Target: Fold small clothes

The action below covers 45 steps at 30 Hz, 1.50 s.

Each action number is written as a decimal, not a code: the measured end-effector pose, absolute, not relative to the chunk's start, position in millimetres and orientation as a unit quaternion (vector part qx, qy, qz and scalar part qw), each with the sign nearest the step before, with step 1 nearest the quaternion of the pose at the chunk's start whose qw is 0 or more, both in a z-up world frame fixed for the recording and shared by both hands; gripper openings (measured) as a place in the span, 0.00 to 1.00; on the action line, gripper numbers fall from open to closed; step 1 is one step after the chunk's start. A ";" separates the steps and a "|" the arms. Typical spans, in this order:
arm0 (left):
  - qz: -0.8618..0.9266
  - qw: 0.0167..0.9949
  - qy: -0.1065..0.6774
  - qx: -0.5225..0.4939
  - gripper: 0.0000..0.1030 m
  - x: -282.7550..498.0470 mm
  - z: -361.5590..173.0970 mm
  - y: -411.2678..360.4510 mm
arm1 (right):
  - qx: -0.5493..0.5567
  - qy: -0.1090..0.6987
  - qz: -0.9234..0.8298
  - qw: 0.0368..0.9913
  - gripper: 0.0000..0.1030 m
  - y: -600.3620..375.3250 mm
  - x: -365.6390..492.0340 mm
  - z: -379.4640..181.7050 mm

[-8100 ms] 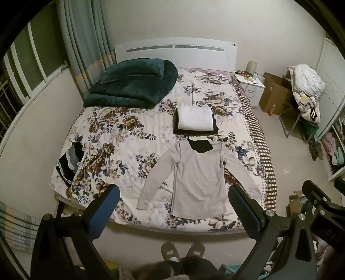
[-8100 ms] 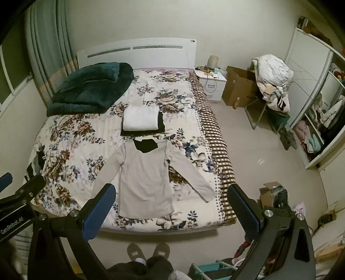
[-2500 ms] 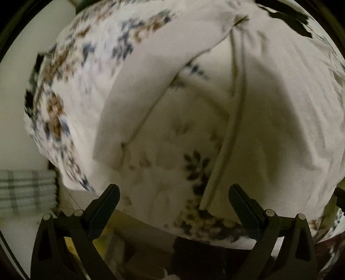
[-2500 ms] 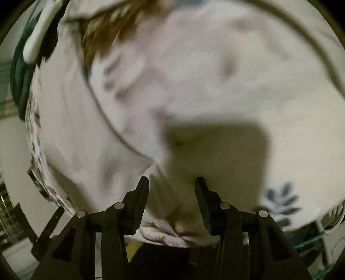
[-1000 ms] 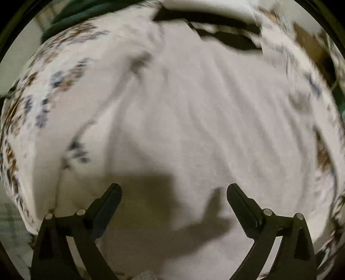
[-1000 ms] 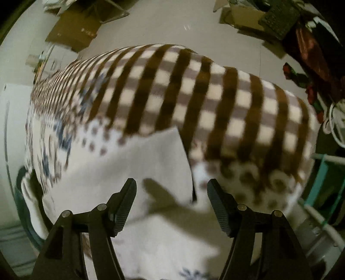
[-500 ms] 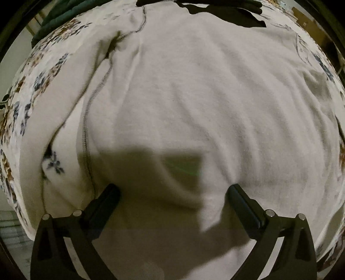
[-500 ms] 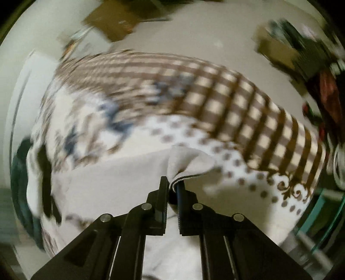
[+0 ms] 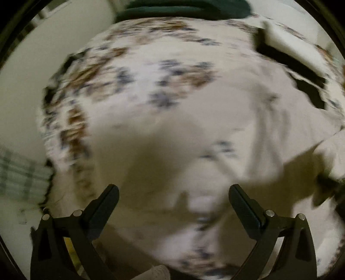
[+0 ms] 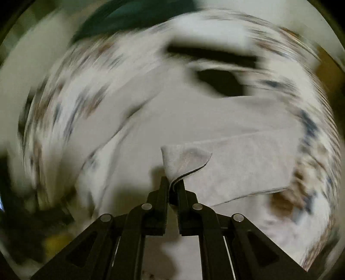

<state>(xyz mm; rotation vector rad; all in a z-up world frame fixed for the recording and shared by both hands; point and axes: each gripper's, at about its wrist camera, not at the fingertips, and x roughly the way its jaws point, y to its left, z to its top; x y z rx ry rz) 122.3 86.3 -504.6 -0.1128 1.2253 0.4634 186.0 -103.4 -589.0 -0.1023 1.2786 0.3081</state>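
Note:
A light grey long-sleeved shirt lies flat on the floral bedspread. My right gripper is shut on the cuff of the shirt's right sleeve and holds it over the shirt's body. My left gripper is open and empty, low over the shirt's left sleeve near the bed's front left part. Both views are blurred by motion.
A folded white garment on a black one lies beyond the shirt's collar. A dark green blanket sits at the head of the bed. The bed's left edge and the wall are at the left.
My right gripper has carried the sleeve cuff from the bed's right edge leftward over the shirt. My left gripper has swung left, from over the shirt's body to its left sleeve.

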 end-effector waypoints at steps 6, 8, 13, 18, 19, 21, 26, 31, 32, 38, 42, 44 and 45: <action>0.266 0.761 0.586 -0.081 1.00 94.2 -531.9 127.6 | -0.204 0.623 0.203 0.728 0.07 -9.0 121.1 -668.2; 0.272 0.755 0.589 -0.092 1.00 87.5 -537.9 140.9 | -0.230 0.628 0.199 0.717 0.07 -0.4 112.6 -681.6; 0.278 0.742 0.588 -0.166 1.00 72.5 -545.7 177.6 | -0.130 0.675 0.223 0.691 0.46 -17.1 134.4 -674.9; 0.255 0.714 0.573 -0.311 1.00 54.6 -569.5 223.2 | 0.029 0.702 0.186 0.687 0.63 -80.9 154.6 -649.0; 0.253 0.709 0.573 -0.325 1.00 53.4 -575.8 226.9 | 0.045 0.706 0.169 0.687 0.63 -93.2 157.1 -647.6; 0.242 0.700 0.576 -0.347 0.99 55.1 -589.4 232.8 | 0.077 0.713 0.131 0.684 0.63 -124.4 160.2 -648.4; 0.218 0.723 0.570 -0.324 0.90 85.6 -607.5 225.7 | 0.130 0.727 0.063 0.671 0.63 -183.1 167.0 -671.5; 0.206 0.756 0.574 -0.239 0.06 123.0 -605.8 203.5 | 0.153 0.734 0.033 0.661 0.63 -207.6 155.6 -687.0; 0.207 0.764 0.565 -0.233 0.06 125.1 -597.6 201.3 | 0.152 0.733 0.029 0.662 0.63 -209.9 155.2 -688.6; 0.166 0.828 0.509 -0.164 0.05 134.3 -508.0 162.9 | 0.151 0.721 0.021 0.676 0.63 -224.6 143.5 -678.6; 0.058 0.865 0.491 -0.089 0.05 138.9 -450.5 80.8 | 0.166 0.718 0.001 0.676 0.63 -247.7 129.8 -671.3; -0.006 0.867 0.495 -0.064 0.05 134.8 -441.8 30.2 | 0.176 0.715 -0.014 0.676 0.63 -264.3 122.5 -667.1; -0.044 0.866 0.496 -0.047 0.05 134.2 -439.4 -2.9 | 0.181 0.713 -0.023 0.677 0.63 -274.3 117.9 -664.7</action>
